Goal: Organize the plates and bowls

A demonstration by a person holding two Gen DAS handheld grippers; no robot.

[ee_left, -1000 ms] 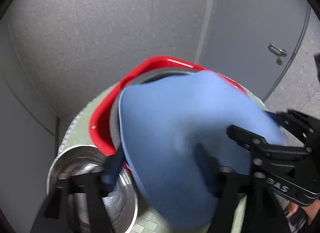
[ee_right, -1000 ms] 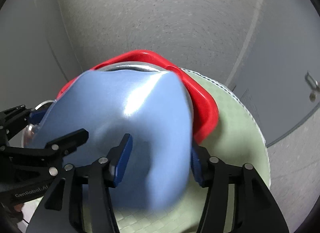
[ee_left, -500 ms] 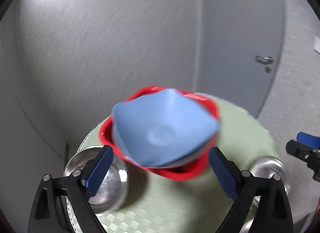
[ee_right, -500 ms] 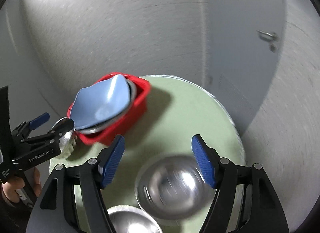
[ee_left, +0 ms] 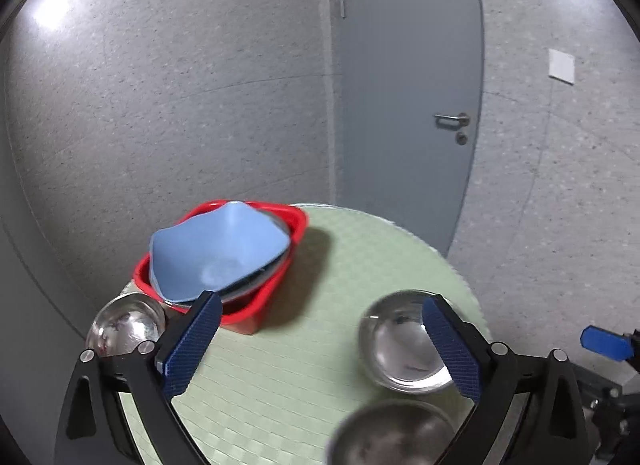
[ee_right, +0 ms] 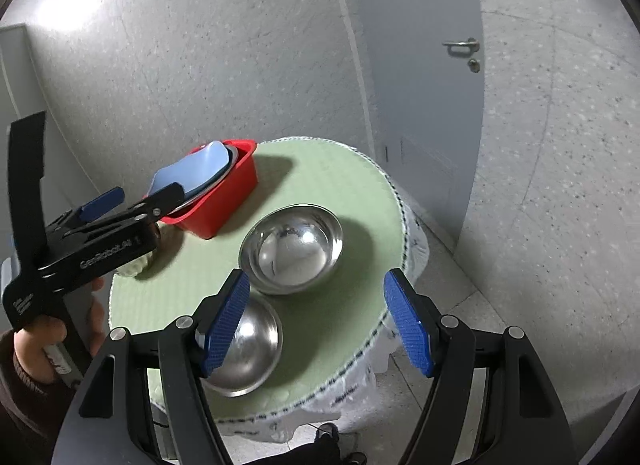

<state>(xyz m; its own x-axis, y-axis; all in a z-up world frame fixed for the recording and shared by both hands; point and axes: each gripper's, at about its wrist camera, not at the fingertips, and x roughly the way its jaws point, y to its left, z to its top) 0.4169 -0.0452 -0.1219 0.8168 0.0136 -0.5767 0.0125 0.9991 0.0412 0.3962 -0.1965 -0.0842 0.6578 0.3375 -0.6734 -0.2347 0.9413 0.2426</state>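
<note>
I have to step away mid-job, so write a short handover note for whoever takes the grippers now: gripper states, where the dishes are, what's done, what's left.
Left gripper: jaws opening, nothing between them, hovering over the table.
Right gripper: open, empty, above the two nearer bowls.
Blue plate: lies tilted in the red bin on top of other dishes, at the far side of the green table.
Done: the blue plate is in the bin.
Left: three steel bowls are loose on the table: one beside the bin, one mid-table, one at the near edge. They probably go in next.
</note>
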